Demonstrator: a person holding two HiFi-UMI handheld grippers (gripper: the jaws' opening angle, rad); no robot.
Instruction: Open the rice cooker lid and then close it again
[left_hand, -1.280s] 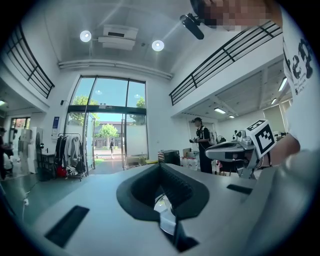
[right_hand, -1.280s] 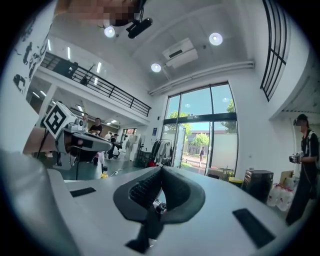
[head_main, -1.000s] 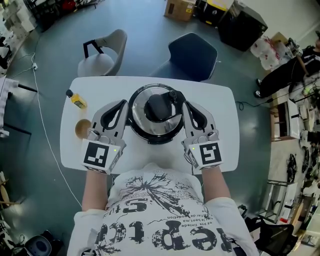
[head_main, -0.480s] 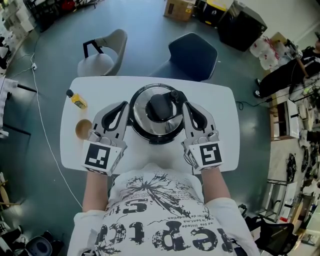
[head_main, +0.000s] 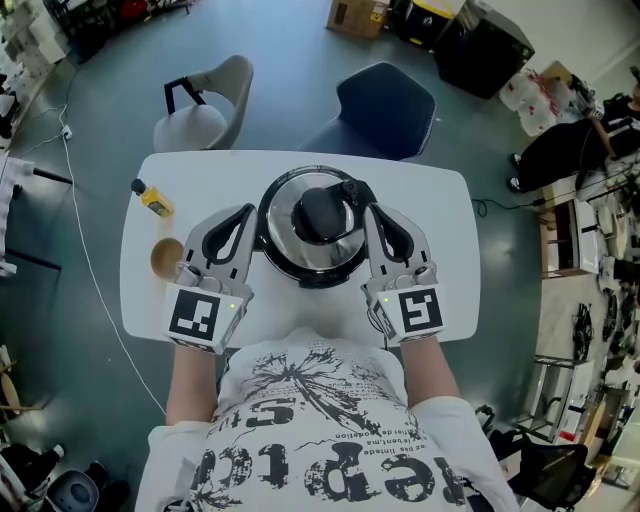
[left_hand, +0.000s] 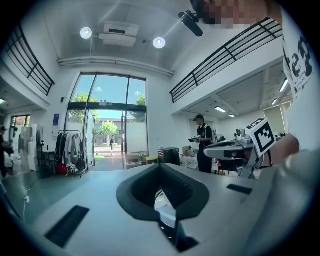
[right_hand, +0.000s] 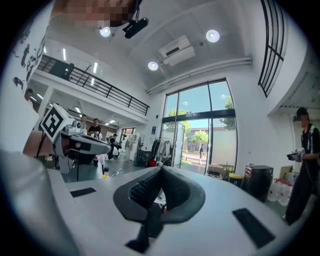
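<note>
The rice cooker (head_main: 313, 228) stands in the middle of the white table (head_main: 445, 205), its shiny lid down and the black handle (head_main: 322, 212) on top. My left gripper (head_main: 244, 212) lies along the cooker's left side and my right gripper (head_main: 371, 212) along its right side, both pointing away from me. Whether either touches the pot I cannot tell. In the left gripper view the left gripper (left_hand: 160, 167) has its tips together with nothing held, and a bit of shiny cooker metal shows below. The right gripper (right_hand: 161, 170) is likewise shut and empty.
A small yellow bottle (head_main: 154, 198) and a brown cup (head_main: 165, 257) sit at the table's left end, beside my left gripper. A grey chair (head_main: 205, 105) and a dark blue chair (head_main: 386, 108) stand behind the table. People stand in the room beyond.
</note>
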